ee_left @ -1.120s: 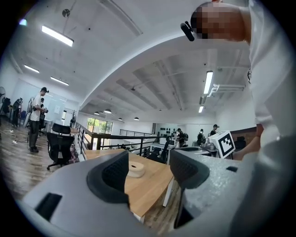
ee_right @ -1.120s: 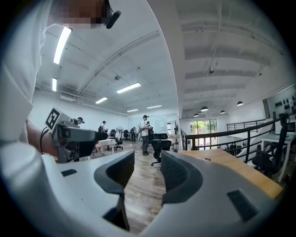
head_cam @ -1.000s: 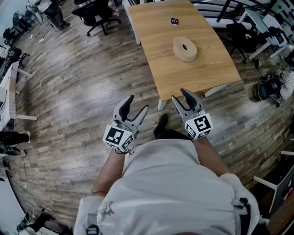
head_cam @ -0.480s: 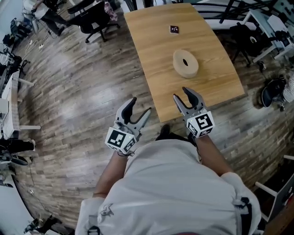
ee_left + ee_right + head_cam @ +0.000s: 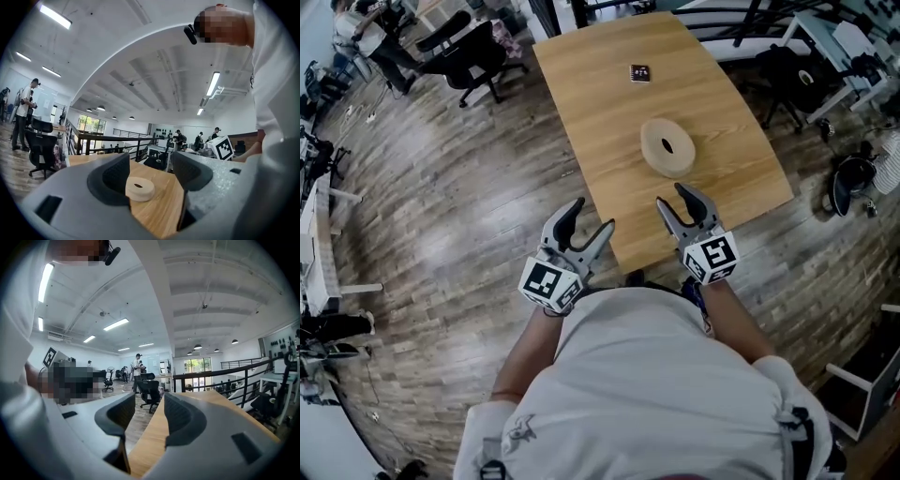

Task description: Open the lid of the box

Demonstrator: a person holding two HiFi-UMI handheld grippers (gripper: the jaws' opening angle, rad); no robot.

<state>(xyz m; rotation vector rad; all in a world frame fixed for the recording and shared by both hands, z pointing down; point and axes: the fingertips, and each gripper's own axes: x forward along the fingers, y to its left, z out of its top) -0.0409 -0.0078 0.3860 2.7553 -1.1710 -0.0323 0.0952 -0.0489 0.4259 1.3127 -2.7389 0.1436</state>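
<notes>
As the person steps up to the table, the moment reads so:
Table (image 5: 600, 141): a second ago its near edge lay ahead of both grippers at 12 o'clock. Now that edge sits under the right gripper's tips, and the near-left corner is just beside the left gripper.
Person (image 5: 647, 375): white-shirted body at 6 o'clock in the head view, closer to the table than before.
Left gripper (image 5: 592, 216): jaws apart, nothing between the pads. Its own view looks through the gap at the box, which is well apart from it.
Right gripper (image 5: 670, 195): jaws apart and empty, over the table's near edge.
Box (image 5: 667, 147): round and pale, lid on, with a dark hole in its top. It sits on the table at 12 o'clock from the right gripper and between 1 and 2 o'clock from the left. It is nearer to both than a second ago and untouched.
Marker card (image 5: 640, 72): small and dark, at 11 o'clock beyond the box.
Meaning: I judge this to be the approach. The gap has shrunk, but the lid is not yet reached, so opening has not begun.
Count: one table, one person holding the tools, two grippers, one box, one marker card.
</notes>
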